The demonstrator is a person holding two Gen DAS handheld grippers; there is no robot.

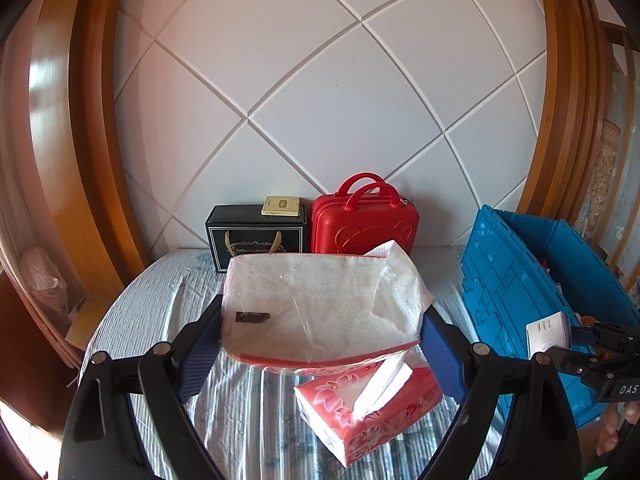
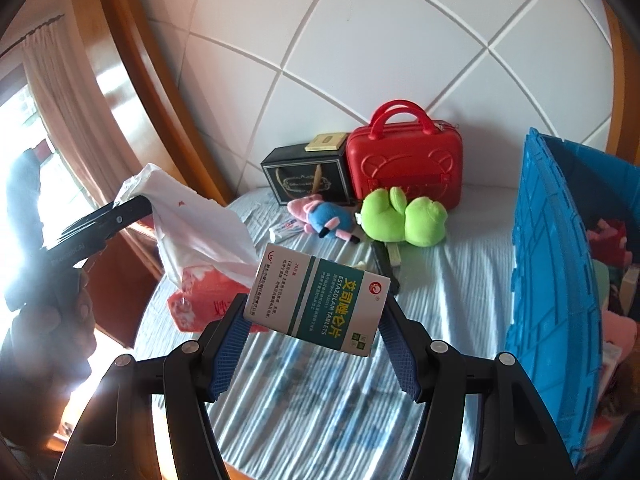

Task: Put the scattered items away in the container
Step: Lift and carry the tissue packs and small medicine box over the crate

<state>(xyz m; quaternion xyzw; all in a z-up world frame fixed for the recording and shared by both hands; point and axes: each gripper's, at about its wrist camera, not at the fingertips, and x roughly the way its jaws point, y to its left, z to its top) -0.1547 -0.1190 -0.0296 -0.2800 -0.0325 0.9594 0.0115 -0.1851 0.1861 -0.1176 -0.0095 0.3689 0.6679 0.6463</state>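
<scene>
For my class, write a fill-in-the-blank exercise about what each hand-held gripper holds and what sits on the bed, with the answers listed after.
1. The right hand-held gripper grips a box of ______ tablets.
2. The left hand-held gripper holds a soft pack of ______.
3. The small suitcase by the wall is coloured ______.
4. The frog plush is coloured ______.

Missing words: estazolam; tissues; red; green
</scene>
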